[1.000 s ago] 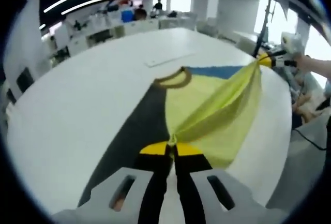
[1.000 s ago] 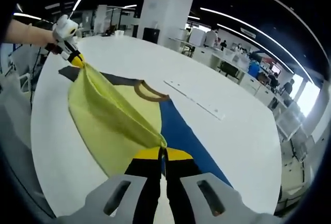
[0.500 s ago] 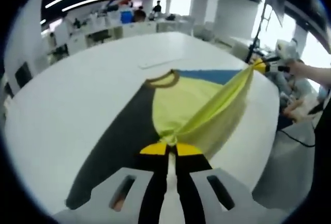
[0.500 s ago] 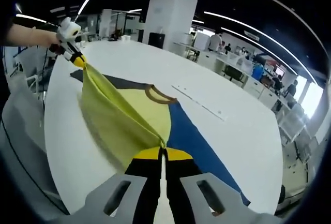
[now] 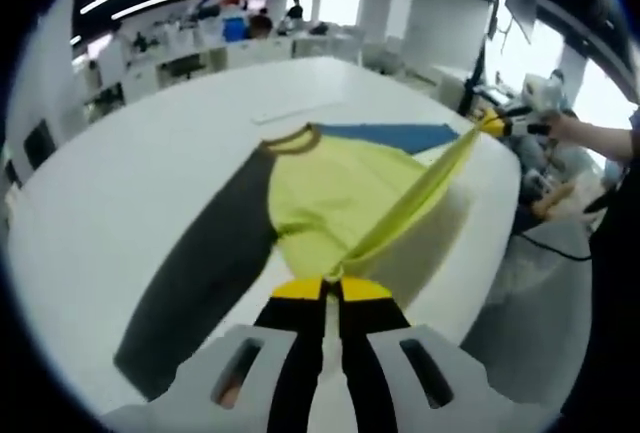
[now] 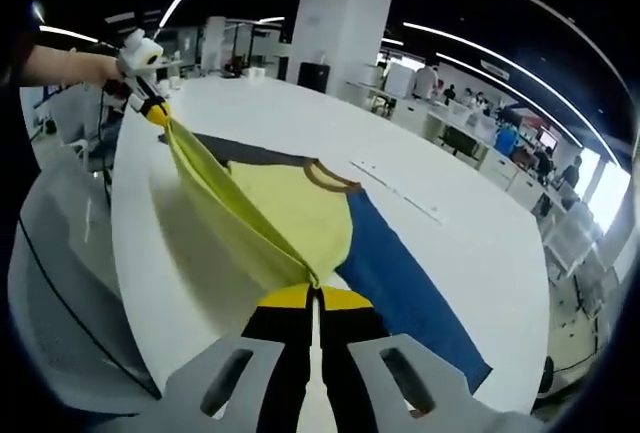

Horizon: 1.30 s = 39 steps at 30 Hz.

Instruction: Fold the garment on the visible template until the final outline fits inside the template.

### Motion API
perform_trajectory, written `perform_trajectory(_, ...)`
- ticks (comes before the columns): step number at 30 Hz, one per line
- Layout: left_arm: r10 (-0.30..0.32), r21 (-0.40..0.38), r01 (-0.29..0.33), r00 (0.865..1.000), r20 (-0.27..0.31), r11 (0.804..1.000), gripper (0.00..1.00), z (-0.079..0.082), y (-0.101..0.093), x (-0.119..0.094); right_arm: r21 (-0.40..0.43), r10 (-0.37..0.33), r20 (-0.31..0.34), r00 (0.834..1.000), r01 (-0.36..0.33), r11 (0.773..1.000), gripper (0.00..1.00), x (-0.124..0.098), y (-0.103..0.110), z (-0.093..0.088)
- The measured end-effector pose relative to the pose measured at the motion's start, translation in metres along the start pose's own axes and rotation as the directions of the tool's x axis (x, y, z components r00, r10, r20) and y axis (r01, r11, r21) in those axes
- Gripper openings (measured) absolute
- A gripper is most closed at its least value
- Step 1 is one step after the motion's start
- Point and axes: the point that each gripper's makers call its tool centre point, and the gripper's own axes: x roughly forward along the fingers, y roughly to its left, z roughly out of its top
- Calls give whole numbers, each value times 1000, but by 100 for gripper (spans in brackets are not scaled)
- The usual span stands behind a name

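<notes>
A yellow garment (image 5: pixel 330 188) with a brown collar (image 5: pixel 288 139) lies spread on a large white surface (image 5: pixel 130 183), one dark sleeve (image 5: pixel 205 273) and one blue sleeve (image 5: pixel 395 136) running out to opposite sides, so that its long axis runs sleeve to sleeve. The collar points away from the person, toward the middle of the surface. The hem edge is lifted clear and pulled into a taut yellow band between the two claws.

In the left gripper view, the left claw (image 5: pixel 331 278) is closed tight on a bunched corner of the hem, its yellow-tipped jaws pressed together. The right claw (image 5: pixel 497 123) appears far right, also pinching the fabric, held by a hand (image 5: pixel 570 130) with the forearm reaching in from the edge.

In the right gripper view, the right claw (image 6: pixel 314 288) grips its hem corner with its jaws pressed together; the garment (image 6: pixel 290 208) stretches away to the left claw (image 6: pixel 152 106), held in a raised hand (image 6: pixel 100 68).

The lifted hem hangs just above the surface's near rounded edge. A pale strip (image 6: pixel 400 193) lies beyond the collar, well apart. Broad bare white surface (image 6: pixel 450 203) lies open past the garment.
</notes>
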Motion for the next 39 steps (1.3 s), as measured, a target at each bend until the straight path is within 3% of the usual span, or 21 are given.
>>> perform_trajectory(11, -22, -18, 22, 999, -44, 1000, 0, -38, -22, -10, -10, 46, -29, 999, -46, 999, 2, -12, 26, -16)
perform_trajectory(21, -31, -35, 28, 997, -71, 999, 0, -59, -41, -17, -17, 88, -63, 994, -89, 996, 2, -17, 48, -33)
perform_trajectory(39, -54, -26, 50, 983, -173, 998, 0, -103, -56, -7, -27, 134, -138, 981, -138, 990, 2, -18, 81, -70)
